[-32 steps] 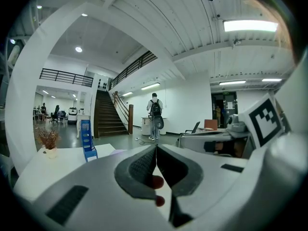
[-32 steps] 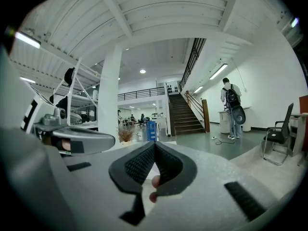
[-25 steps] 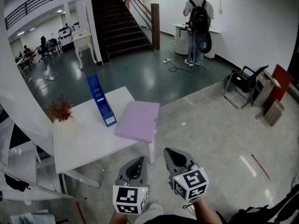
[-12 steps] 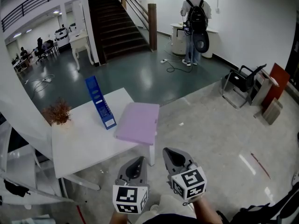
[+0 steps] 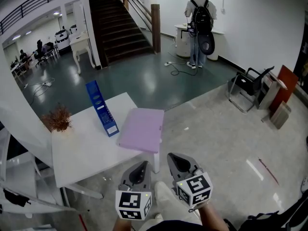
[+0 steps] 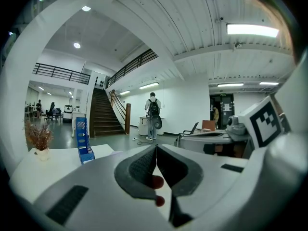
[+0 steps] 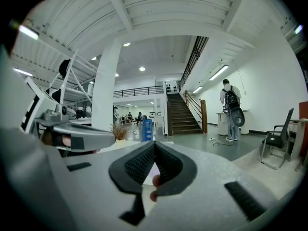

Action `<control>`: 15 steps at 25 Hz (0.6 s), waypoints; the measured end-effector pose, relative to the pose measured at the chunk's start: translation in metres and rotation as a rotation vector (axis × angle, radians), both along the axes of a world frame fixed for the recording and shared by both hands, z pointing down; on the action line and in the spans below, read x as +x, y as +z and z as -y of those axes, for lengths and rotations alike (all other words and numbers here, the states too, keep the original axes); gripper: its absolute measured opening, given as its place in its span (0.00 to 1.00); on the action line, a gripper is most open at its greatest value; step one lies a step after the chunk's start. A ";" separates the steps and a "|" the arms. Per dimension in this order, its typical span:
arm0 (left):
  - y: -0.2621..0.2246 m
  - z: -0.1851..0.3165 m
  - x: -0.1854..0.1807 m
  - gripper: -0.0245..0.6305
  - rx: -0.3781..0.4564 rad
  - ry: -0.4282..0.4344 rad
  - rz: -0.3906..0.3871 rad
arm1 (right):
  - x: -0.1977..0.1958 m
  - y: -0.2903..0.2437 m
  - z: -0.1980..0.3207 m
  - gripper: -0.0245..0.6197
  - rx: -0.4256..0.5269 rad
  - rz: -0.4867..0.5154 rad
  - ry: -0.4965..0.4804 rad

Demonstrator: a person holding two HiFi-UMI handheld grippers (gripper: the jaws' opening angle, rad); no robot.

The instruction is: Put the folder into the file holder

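Well beyond left claw (image 5: 143, 165) and right claw (image 5: 173, 157) — folder (image 5: 142, 128), untouched.

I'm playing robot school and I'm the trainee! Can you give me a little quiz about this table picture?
1. Which colour is the folder lying on the white table? A green, B lilac, C red.
2. True or false: the folder is already inside the blue file holder.
3. Fill in: the jaws of the left gripper and the right gripper are ____.
Key: 1 B. 2 false, it lies beside the file holder. 3 shut, both empty.
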State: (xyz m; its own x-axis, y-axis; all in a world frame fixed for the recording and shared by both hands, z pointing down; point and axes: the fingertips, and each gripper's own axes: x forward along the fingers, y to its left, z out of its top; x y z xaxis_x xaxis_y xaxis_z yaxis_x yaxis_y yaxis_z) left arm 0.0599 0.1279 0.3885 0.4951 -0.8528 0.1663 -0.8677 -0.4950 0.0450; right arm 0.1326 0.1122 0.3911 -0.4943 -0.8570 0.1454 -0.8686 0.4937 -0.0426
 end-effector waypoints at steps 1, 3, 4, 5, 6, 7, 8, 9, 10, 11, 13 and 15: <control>0.001 0.002 0.000 0.05 -0.002 0.000 0.003 | -0.001 0.000 0.004 0.04 -0.001 0.004 0.000; 0.003 0.009 0.000 0.05 -0.005 -0.001 0.008 | -0.001 0.002 0.012 0.04 -0.004 0.015 -0.003; 0.003 0.013 -0.001 0.04 -0.006 -0.003 0.008 | -0.002 0.002 0.017 0.04 -0.005 0.018 -0.004; 0.003 0.017 -0.001 0.04 -0.007 -0.004 0.006 | -0.002 0.002 0.022 0.04 -0.006 0.019 -0.005; 0.004 0.022 -0.002 0.05 -0.009 -0.005 0.004 | -0.003 0.003 0.027 0.04 -0.007 0.019 -0.005; 0.004 0.026 -0.004 0.04 -0.011 -0.006 0.002 | -0.004 0.004 0.031 0.04 -0.007 0.016 -0.005; 0.005 0.031 -0.005 0.05 -0.013 -0.008 0.002 | -0.004 0.005 0.036 0.04 -0.008 0.011 -0.003; 0.006 0.035 -0.005 0.05 -0.015 -0.009 0.003 | -0.004 0.006 0.041 0.04 -0.010 0.007 -0.001; 0.007 0.040 -0.005 0.05 -0.016 -0.009 0.004 | -0.003 0.007 0.046 0.04 -0.011 0.005 0.000; 0.007 0.044 -0.005 0.05 -0.017 -0.009 0.005 | -0.002 0.007 0.051 0.04 -0.011 0.005 0.002; 0.007 0.053 -0.005 0.05 -0.018 -0.011 0.008 | -0.001 0.009 0.061 0.04 -0.015 0.007 0.002; 0.007 0.064 -0.006 0.05 -0.017 -0.015 0.009 | -0.001 0.010 0.071 0.04 -0.023 0.011 0.000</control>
State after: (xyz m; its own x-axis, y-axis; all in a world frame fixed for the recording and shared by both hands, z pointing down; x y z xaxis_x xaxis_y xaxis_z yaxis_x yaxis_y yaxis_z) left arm 0.0544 0.0636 0.3958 0.4811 -0.8569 0.1851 -0.8752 -0.4815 0.0458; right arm 0.1313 0.0410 0.4015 -0.4959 -0.8536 0.1594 -0.8680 0.4924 -0.0639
